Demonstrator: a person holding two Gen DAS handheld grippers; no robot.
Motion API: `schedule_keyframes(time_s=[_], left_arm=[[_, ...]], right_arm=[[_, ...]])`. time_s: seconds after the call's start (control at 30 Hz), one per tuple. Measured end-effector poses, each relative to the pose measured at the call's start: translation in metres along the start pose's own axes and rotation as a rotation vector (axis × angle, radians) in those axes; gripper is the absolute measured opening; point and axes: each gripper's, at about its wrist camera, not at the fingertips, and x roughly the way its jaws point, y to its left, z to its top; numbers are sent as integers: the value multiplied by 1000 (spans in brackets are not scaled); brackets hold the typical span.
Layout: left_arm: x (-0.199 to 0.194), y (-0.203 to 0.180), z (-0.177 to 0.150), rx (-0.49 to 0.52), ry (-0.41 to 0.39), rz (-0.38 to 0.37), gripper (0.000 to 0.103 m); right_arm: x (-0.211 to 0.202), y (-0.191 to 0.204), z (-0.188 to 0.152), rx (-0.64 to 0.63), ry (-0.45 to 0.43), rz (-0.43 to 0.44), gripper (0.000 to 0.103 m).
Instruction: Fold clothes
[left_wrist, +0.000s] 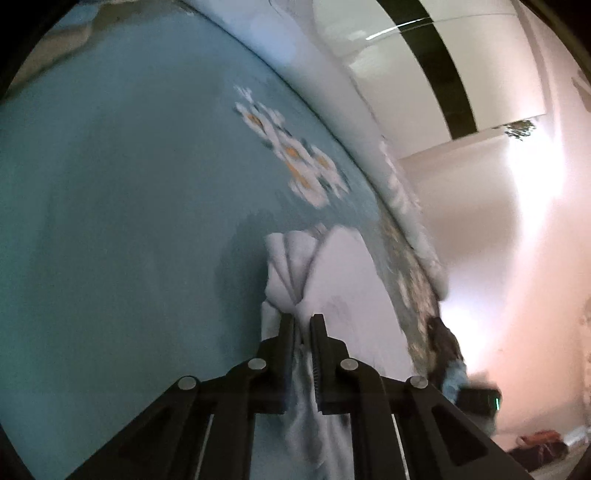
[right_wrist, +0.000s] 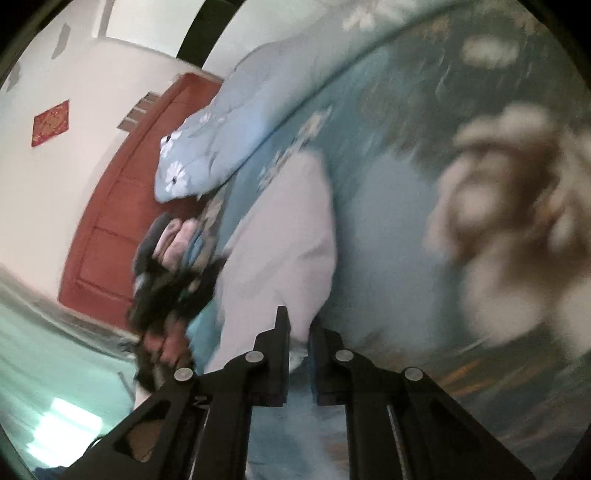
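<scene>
A pale lilac-white garment (left_wrist: 351, 280) lies on a blue flowered bedsheet (left_wrist: 110, 203). In the left wrist view my left gripper (left_wrist: 302, 322) is shut on a bunched, pleated edge of it, and the cloth runs back between the fingers. In the right wrist view the same garment (right_wrist: 284, 236) stretches away over the sheet (right_wrist: 388, 221), and my right gripper (right_wrist: 300, 325) is shut on its near corner. A person's hand with a dark gripper body (right_wrist: 162, 288) shows blurred at the garment's left side.
A light blue flowered pillow (right_wrist: 207, 147) lies at the bed's far end. A red-brown door (right_wrist: 110, 229) and a white wall stand beyond the bed's edge. A large white flower print (right_wrist: 517, 206) is on the sheet at right. Dark things lie on the floor (left_wrist: 539, 445).
</scene>
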Motion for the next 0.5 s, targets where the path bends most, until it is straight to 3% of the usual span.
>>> schedule_keyframes(time_s=[0.1, 0.23, 0.33, 0.4, 0.47, 0.5], left_arm=[[-3, 7, -15, -8, 2, 5, 8], [-8, 24, -18, -64, -2, 5, 5], [-20, 24, -12, -59, -26, 8, 10], [-25, 14, -5, -17, -38, 27, 23], [-21, 3, 5, 12, -38, 51, 70], [-18, -3, 8, 28, -43, 54, 74]], right_arm=[[-10, -19, 15, 24, -2, -51, 9], [2, -35, 11, 76, 19, -84, 9], [-1, -43, 4, 122, -10, -76, 12], [-7, -43, -2, 128, -36, -97, 15], [-13, -41, -9, 122, -63, -127, 22], [-15, -41, -14, 124, -74, -131, 30]])
